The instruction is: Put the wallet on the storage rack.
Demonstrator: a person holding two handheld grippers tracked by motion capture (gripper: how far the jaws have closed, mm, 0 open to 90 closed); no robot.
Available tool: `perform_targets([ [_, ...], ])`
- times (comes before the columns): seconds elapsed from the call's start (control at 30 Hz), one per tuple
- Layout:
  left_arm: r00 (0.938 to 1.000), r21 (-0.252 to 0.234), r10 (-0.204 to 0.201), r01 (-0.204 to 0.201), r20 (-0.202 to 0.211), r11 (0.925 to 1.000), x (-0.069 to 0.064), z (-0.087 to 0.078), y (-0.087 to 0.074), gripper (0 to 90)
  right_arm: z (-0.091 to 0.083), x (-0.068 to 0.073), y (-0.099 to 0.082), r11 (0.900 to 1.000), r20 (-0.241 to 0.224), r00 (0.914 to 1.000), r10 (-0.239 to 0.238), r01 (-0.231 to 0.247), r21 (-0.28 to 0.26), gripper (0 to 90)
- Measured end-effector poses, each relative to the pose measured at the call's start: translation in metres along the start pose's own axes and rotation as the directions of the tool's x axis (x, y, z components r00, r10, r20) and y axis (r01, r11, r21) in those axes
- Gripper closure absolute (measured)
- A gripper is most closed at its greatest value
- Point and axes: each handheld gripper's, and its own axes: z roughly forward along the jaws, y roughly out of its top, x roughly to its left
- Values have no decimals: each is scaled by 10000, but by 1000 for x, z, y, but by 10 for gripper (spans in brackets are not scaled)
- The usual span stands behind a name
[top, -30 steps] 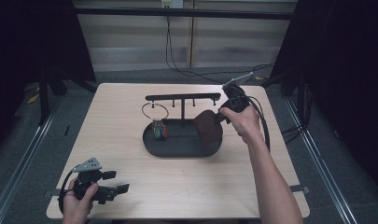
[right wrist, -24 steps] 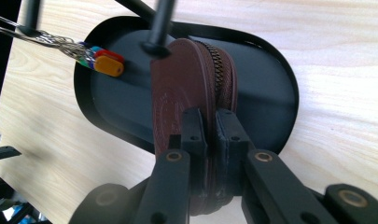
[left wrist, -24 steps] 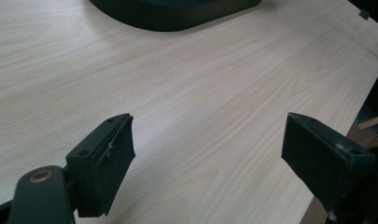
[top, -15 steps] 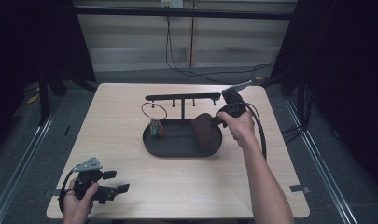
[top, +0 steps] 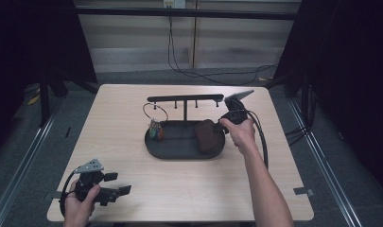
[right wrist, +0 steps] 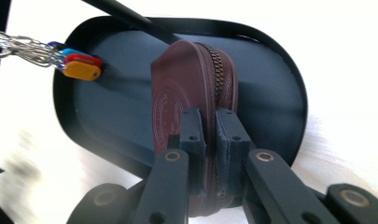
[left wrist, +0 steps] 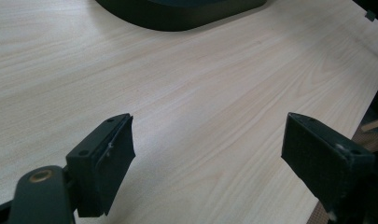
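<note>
**Set the pouch down flat in the tray**

Below and ahead of your right gripper (right wrist: 206,122) lies the black oval tray (top: 153,144), its hanging bar (top: 185,98) rising behind. Clamped edge-on between that gripper's jaws is the brown zip pouch (right wrist: 186,88), over the tray's right end. Lower until it rests on the tray floor, I'd judge, then release. Keep clear of the key ring with coloured tags (right wrist: 77,64) off to the gripper's left. Your left gripper (left wrist: 207,154) rests unclenched, holding nothing, on the table (left wrist: 200,93).
</note>
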Motion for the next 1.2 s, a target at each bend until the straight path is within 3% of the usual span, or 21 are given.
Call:
perform_targets([
  [0.3, 10000, -53, -40, 39, -56, 10000, 0, 0, 0, 169, 12, -6, -4, 9997, 156, 9996, 222, -220, -121, 803],
  [0.4, 10000, -42, -42, 42, -15, 10000, 0, -1, 0, 169, 12, -6, -4, 9999, 326, 9994, 79, -74, -155, 788],
  [0.47, 10000, -75, -82, 81, -40, 9999, -1, -1, 0, 168, 12, -6, -5, 9997, 462, 9989, -7, 18, -223, 768],
  [0.53, 10000, -45, 33, -33, -12, 10000, -1, -1, -1, 168, 12, -5, -6, 9993, 687, 9975, -181, 204, -317, 658],
  [0.67, 10000, -48, 61, -61, -26, 10000, -2, -2, -1, 169, 9, -3, -7, 9989, 913, 9952, -348, 376, -293, 632],
  [0.77, 10000, -61, 44, -44, -16, 10000, -2, -1, -1, 169, 5, -3, -8, 9975, 600, 9975, -372, 407, -576, 614],
  [0.97, 10000, -61, 13, -13, -16, 10000, -2, -1, -1, 168, 1, -1, -9, 9954, 567, 9966, -597, 637, -720, 578],
  [1.07, 10000, -63, -20, 20, -34, 10000, -1, -2, -1, 168, -3, 0, -11, 9913, 632, 9941, -880, 936, -925, 526],
  [1.1, 10000, -82, -42, 42, -30, 10000, -1, -2, -1, 168, -7, 1, -13, 9887, 513, 9940, -971, 1022, -1098, 452],
  [1.2, 10000, -99, 10, -10, -40, 10000, -1, -2, -1, 168, -12, 2, -17, 9840, 501, 9921, -1152, 1209, -1307, 406],
])
